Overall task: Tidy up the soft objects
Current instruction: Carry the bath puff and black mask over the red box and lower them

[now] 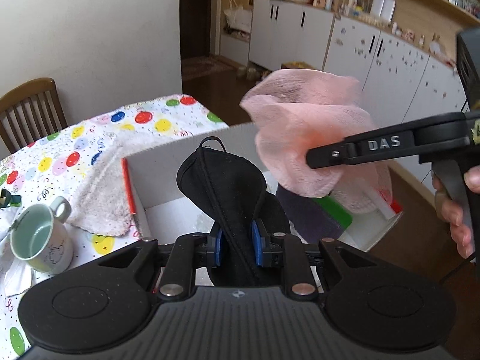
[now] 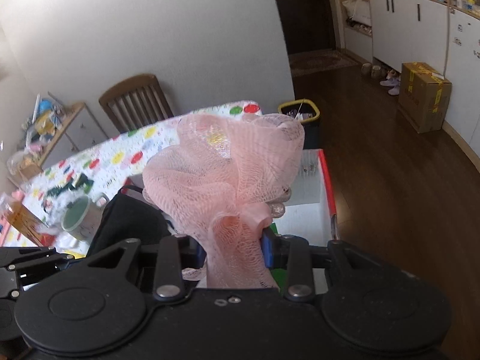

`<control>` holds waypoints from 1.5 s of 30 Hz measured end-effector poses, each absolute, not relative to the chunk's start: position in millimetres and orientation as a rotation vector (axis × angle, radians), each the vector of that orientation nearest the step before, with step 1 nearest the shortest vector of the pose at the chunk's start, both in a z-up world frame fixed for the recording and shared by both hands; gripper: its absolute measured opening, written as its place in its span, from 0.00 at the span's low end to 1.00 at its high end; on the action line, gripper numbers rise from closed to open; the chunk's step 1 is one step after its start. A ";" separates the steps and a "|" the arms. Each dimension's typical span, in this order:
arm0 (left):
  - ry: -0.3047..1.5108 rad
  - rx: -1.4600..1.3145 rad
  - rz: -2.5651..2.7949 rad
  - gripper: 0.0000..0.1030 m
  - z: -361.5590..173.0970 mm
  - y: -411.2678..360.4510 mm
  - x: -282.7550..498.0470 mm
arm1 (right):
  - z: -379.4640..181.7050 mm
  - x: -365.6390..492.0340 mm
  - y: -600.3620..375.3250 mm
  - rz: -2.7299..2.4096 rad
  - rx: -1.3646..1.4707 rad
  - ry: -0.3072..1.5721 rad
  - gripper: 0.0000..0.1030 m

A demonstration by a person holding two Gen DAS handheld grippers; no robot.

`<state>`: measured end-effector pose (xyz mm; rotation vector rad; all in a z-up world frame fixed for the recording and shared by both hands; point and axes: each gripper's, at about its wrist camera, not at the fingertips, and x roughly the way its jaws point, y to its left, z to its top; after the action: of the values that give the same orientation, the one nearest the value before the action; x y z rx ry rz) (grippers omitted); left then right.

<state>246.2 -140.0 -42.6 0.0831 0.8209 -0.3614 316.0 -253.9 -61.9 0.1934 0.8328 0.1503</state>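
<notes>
My left gripper is shut on a black fabric eye mask, which sticks up over the white cardboard box with red trim. In the same view my right gripper reaches in from the right over the box, shut on a pink mesh bath pouf. The right wrist view shows that pouf pinched between the blue pads, above the box, with the black mask to its left. Inside the box lie a dark purple cloth and something green.
A pale fluffy towel lies left of the box on the balloon-print tablecloth. A green mug stands at the near left. A wooden chair is behind the table. A bin and carton stand on the floor.
</notes>
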 end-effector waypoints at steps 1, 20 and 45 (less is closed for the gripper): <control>0.829 0.089 -0.357 0.19 -44.7 -144.6 249.0 | -65.4 319.7 -251.8 0.155 0.178 0.844 0.33; 1.013 0.141 -0.311 0.19 -90.2 -168.3 291.3 | -95.9 378.6 -221.0 0.226 -0.008 0.944 0.35; 1.151 0.090 -0.305 0.26 -111.4 -172.4 307.1 | -89.0 374.1 -224.5 0.237 -0.055 0.916 0.64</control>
<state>307.1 -172.4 -111.4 0.0900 1.1506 -0.3050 374.1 -224.5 -89.0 -0.0550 0.9165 0.2371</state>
